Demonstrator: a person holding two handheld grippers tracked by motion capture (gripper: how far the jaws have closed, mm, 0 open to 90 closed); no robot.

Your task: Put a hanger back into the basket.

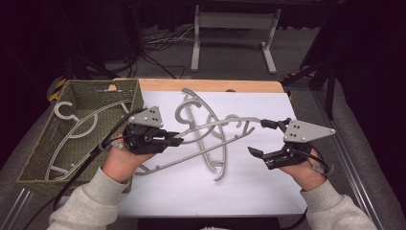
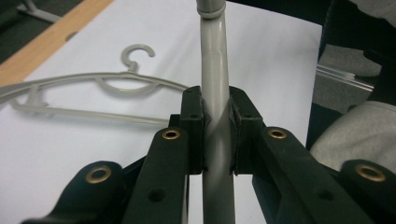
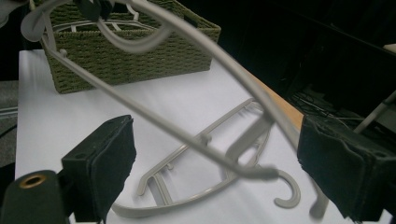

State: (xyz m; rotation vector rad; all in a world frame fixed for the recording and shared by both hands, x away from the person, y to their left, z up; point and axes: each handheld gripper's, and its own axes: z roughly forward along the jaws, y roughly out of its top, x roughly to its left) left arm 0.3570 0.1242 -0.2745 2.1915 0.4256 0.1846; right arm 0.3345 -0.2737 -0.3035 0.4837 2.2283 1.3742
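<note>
Overhead, the left gripper (image 1: 178,138) pinches the arm of a grey hanger (image 1: 215,125) near the table's centre. That lifted hanger stretches toward three o'clock, where the right gripper (image 1: 261,138) waits with its jaws spread on either side of the far tip, gripping nothing. At nine o'clock sits a woven basket (image 1: 36,153) with another hanger (image 1: 79,129) lying inside, which suggests, as a guess, that hangers are being gathered there. More loose hangers (image 1: 218,160) lie crossed on the white table (image 1: 201,191), under the lifted one.

From the left gripper view, the jaws press tight on the hanger's bar (image 2: 215,93), which runs straight up to twelve o'clock; the firm hold likely keeps it from swivelling. A spare hanger (image 2: 112,86) lies flat at ten o'clock.

From the right gripper view, the pads (image 3: 114,168) stand wide apart, and the held hanger's frame (image 3: 187,135) passes diagonally between them without touching. Beneath it rests a table hanger (image 3: 210,186); the basket (image 3: 140,51) stands at eleven o'clock.
</note>
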